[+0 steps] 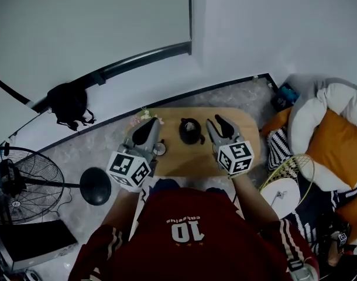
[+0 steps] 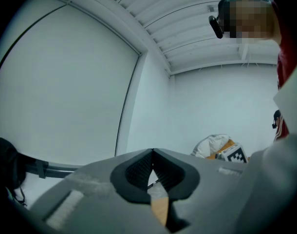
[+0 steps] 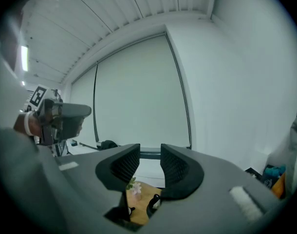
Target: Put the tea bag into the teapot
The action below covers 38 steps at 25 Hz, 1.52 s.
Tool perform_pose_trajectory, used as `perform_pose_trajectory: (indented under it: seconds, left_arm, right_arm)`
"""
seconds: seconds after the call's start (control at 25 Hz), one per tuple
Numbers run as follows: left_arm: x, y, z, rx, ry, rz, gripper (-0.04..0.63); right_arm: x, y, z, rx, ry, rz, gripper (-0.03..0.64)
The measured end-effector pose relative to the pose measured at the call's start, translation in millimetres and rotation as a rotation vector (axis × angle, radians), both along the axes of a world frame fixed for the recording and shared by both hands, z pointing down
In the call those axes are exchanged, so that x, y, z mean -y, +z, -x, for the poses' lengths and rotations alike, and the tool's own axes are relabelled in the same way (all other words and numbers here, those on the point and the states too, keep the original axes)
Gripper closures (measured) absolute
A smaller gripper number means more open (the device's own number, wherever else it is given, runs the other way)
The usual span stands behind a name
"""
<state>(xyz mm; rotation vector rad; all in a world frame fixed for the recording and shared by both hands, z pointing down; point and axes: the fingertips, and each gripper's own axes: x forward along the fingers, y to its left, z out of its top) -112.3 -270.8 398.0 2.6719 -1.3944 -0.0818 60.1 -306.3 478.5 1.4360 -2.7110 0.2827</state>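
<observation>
My left gripper [image 2: 152, 153] has its jaws pressed together on nothing, my right gripper [image 3: 150, 156] holds its jaws apart and empty, the teapot [image 1: 191, 131] sits on the table [image 1: 249, 130] between them, and I can't make out the tea bag.

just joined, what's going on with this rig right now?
A person holds a gripper in each hand above a small wooden table. A black teapot stands on the table, between the two grippers in the head view. The left gripper is shut with nothing visible in it. The right gripper is open and empty. Both point roughly level, up off the table. No tea bag can be made out in any view.
</observation>
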Motion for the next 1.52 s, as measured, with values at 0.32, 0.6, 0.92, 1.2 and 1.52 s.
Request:
perform_pose_trajectory:
  seconds: [0.32, 0.6, 0.92, 1.2, 1.52]
  left_arm:
    - [-8.8, -27.6, -4.5, 0.057, -0.031, -0.064, 0.595]
    - [-7.5, -34.1, -2.6, 0.059, -0.034, -0.065, 0.595]
    - [-5.1, -39.7, -3.3, 0.046, -0.037, -0.073, 0.594]
    - [-7.8, -37.4, -0.9, 0.045, -0.048, -0.077, 0.594]
    - [-3.8, -35.5, 2.7, 0.065, -0.089, -0.084, 0.595]
  right_arm:
    - [-23.9, -70.0, 0.1, 0.004, 0.038, -0.113, 0.497]
    - [-38.7, -113.5, 6.3, 0.027, 0.049, -0.191, 0.526]
    - [-36.3, -115.8, 13.7, -0.002, 0.032, -0.194, 0.545]
    - [-33.3, -104.5, 18.9, -0.033, 0.025, -0.173, 0.577]
    - [-28.6, -95.4, -14.5, -0.025, 0.124, -0.162, 0.588]
